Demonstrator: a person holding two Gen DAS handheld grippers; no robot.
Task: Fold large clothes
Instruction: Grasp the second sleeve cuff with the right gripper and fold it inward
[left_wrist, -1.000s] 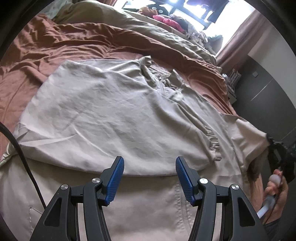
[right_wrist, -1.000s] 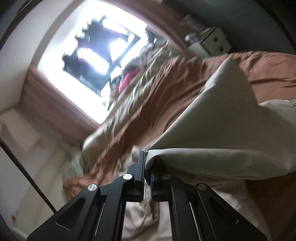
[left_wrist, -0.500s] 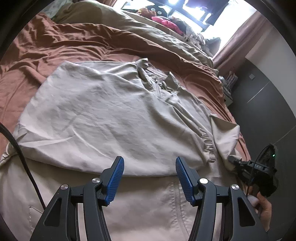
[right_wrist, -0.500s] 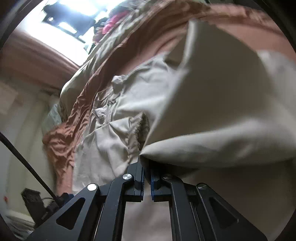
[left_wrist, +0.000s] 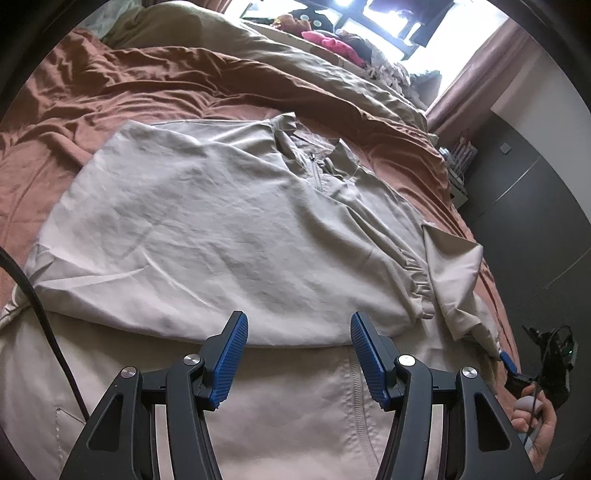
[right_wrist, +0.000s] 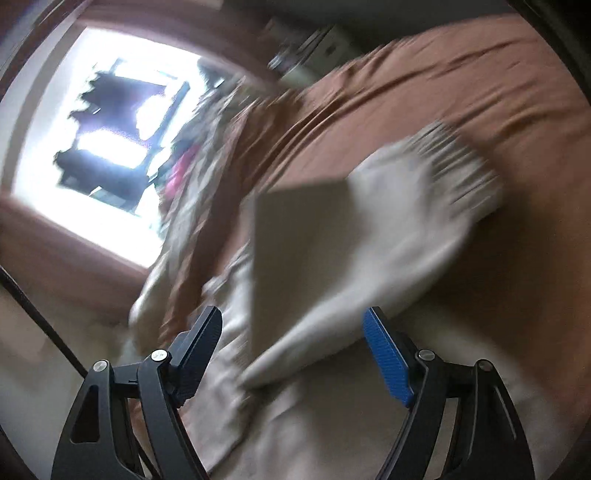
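A large beige zip jacket (left_wrist: 207, 229) lies spread on the brown bedsheet (left_wrist: 110, 96), one side folded over its middle. My left gripper (left_wrist: 297, 354) is open and empty, hovering over the near folded edge. The jacket's right sleeve (left_wrist: 454, 280) lies folded in at the right side. My right gripper (right_wrist: 293, 356) is open and empty just behind that sleeve (right_wrist: 369, 236), whose ribbed cuff (right_wrist: 458, 162) rests on the sheet; this view is blurred. In the left wrist view the right gripper (left_wrist: 508, 363) shows at the sleeve's near end.
A tan duvet (left_wrist: 295, 62) is bunched along the far side of the bed, with pink and dark clothes (left_wrist: 332, 44) by the bright window (right_wrist: 110, 129). A dark wall (left_wrist: 535, 206) and a small white cabinet (left_wrist: 458, 173) stand to the right of the bed.
My right gripper carried the sleeve inward over the jacket, then opened and let it go. The sleeve now lies on the bed. My left gripper stayed open in place.
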